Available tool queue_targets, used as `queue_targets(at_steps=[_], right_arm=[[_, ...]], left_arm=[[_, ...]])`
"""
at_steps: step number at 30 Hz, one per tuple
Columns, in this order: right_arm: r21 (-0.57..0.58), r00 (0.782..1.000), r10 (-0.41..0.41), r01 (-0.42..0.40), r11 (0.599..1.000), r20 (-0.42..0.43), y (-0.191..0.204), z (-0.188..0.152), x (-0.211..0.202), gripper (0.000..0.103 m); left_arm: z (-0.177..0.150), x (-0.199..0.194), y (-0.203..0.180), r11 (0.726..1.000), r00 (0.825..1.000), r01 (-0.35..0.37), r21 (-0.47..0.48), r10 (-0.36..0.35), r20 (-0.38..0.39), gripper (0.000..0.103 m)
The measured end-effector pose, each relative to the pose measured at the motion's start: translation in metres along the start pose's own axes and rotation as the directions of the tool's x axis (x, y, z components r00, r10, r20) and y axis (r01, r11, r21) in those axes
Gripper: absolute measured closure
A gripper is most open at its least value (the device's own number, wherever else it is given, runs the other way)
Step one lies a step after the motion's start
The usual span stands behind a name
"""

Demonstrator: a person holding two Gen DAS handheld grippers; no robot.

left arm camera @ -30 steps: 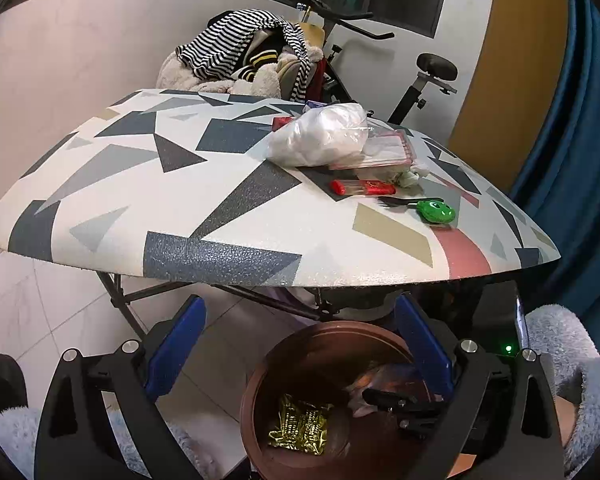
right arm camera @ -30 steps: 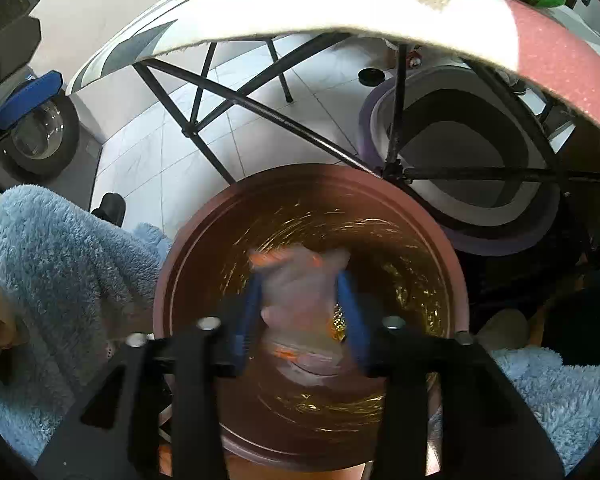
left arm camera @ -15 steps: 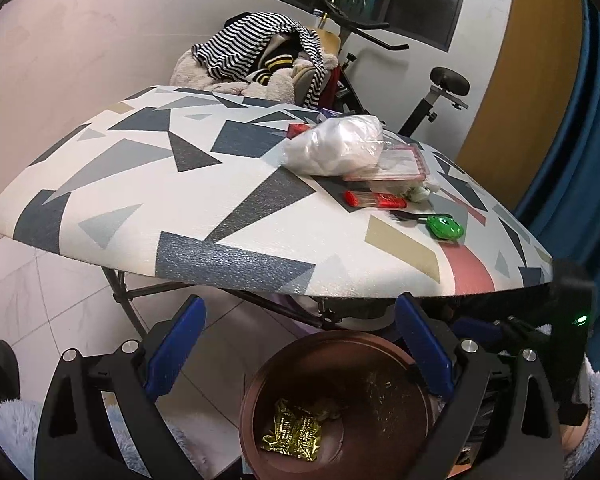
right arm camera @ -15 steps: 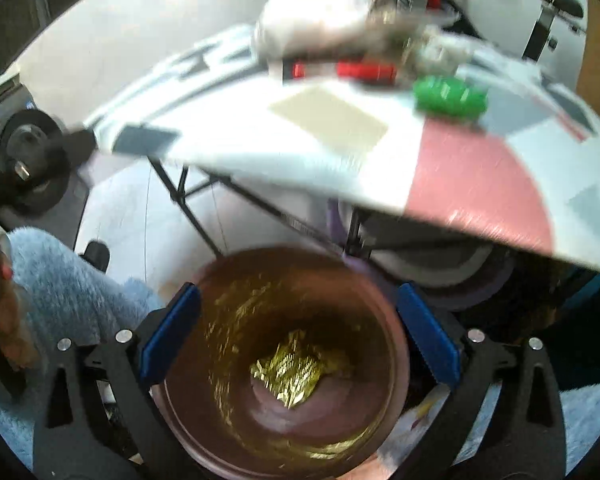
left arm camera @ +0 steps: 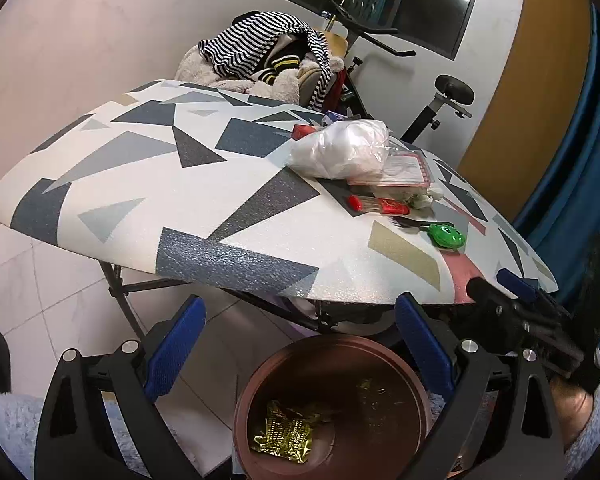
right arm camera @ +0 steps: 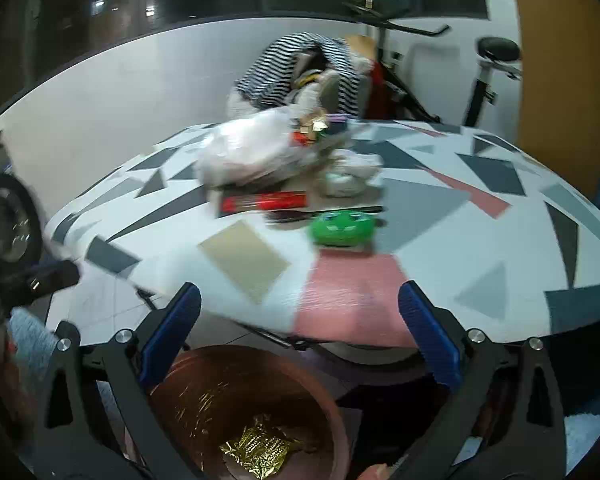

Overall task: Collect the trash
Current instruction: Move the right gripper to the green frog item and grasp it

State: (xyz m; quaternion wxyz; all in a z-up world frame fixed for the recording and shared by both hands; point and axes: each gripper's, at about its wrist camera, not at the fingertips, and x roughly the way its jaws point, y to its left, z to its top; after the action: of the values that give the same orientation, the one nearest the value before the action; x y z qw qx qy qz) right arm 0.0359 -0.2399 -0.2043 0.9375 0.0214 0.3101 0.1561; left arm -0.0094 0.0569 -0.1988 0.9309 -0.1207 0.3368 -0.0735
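Left wrist view first: my left tool (left arm camera: 298,344) sits with its blue pads spread wide and nothing between them, hanging just over the brown bin (left arm camera: 332,408) on the floor below the desk (left arm camera: 140,184) edge. Bottom of the bin has a crumpled gold foil wrapper (left arm camera: 282,436); too scrunched for me to call a long axis on it. My right tool (left arm camera: 516,300) pokes in from the right side at about desk-edge height.

Right wrist view is blurry, but that tool (right arm camera: 300,336) is plainly wide open too, empty, pointing across the desk with the bin (right arm camera: 236,404) and the foil wrapper (right arm camera: 256,448) under it.

Stuff on the desk, all bunched toward the far middle:
- red packet (right arm camera: 264,201), long and flat, long axis running left-right across the right wrist view, ends pointing at the desk's sides
- dark fork-like thing (right arm camera: 324,213) just in front of it, roughly parallel; its end meets the green round toy (right arm camera: 342,229)
- clear plastic bag (left arm camera: 342,148) slumped behind the packet, with a clear red-edged box (left arm camera: 400,172) against it
- white crumpled wad (right arm camera: 350,174) beside the bag

Behind the desk is a pile of striped clothes (left arm camera: 260,48) and an exercise bike (left arm camera: 440,96).
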Motion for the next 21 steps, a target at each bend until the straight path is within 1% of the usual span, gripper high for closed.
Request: queue_targets(at_steps=[1,2,4,6,8,10,11,12,13,15,19,20,21], right_arm=[[0.016,1.000,-0.008,0.008,1.000,-0.021,-0.003,0.003,0.003,0.006],[0.037,0.998,-0.020,0.022,0.999,-0.061,-0.010,0.009,0.010,0.006],[0.054,0.997,-0.015,0.019,0.998,-0.070,-0.015,0.014,0.015,0.006],[0.063,0.998,-0.030,0.033,0.997,-0.059,-0.022,0.024,0.020,0.006],[0.051,0.997,-0.006,0.010,0.999,-0.075,-0.024,0.032,0.029,0.006],[0.044,0.997,-0.002,0.005,0.999,-0.080,-0.026,0.037,0.037,0.011],[0.048,0.996,0.002,0.002,0.999,-0.090,-0.027,0.040,0.042,0.017],[0.051,0.995,0.003,0.002,0.999,-0.097,-0.028,0.042,0.046,0.020],[0.053,0.994,0.002,0.004,0.999,-0.105,-0.028,0.043,0.050,0.022],[0.049,0.992,-0.003,0.009,0.999,-0.125,-0.028,0.045,0.059,0.030],[0.007,0.990,-0.021,0.022,1.000,-0.137,-0.023,0.046,0.069,0.035],[-0.010,0.990,-0.027,0.026,1.000,-0.139,-0.020,0.046,0.070,0.037],[-0.020,0.990,-0.026,0.024,1.000,-0.140,-0.020,0.046,0.070,0.045]], left_arm=[[0.000,0.001,0.000,1.000,1.000,0.001,-0.001,-0.001,-0.002,0.010],[0.000,0.002,-0.001,1.000,1.000,0.002,-0.002,-0.002,-0.004,0.010],[0.000,0.005,-0.001,1.000,1.000,0.003,-0.003,-0.003,-0.009,0.010],[0.001,0.010,-0.002,1.000,1.000,0.002,-0.002,-0.002,-0.018,0.010],[0.000,0.014,-0.004,1.000,1.000,0.000,0.005,0.000,-0.027,0.010],[0.001,0.017,-0.006,1.000,0.999,0.002,0.015,-0.001,-0.032,0.010],[0.001,0.018,-0.007,1.000,0.999,0.003,0.019,-0.003,-0.032,0.010],[0.002,0.019,-0.007,1.000,0.999,0.004,0.020,-0.004,-0.034,0.010],[0.002,0.020,-0.007,1.000,0.999,0.006,0.020,-0.005,-0.036,0.010],[0.002,0.023,-0.007,1.000,0.999,0.010,0.015,-0.009,-0.042,0.010],[0.004,0.027,-0.007,1.000,0.999,0.018,-0.003,-0.019,-0.048,0.010],[0.004,0.029,-0.006,1.000,0.999,0.022,-0.011,-0.022,-0.050,0.010],[0.005,0.029,-0.006,1.000,0.998,0.024,-0.016,-0.025,-0.051,0.010]])
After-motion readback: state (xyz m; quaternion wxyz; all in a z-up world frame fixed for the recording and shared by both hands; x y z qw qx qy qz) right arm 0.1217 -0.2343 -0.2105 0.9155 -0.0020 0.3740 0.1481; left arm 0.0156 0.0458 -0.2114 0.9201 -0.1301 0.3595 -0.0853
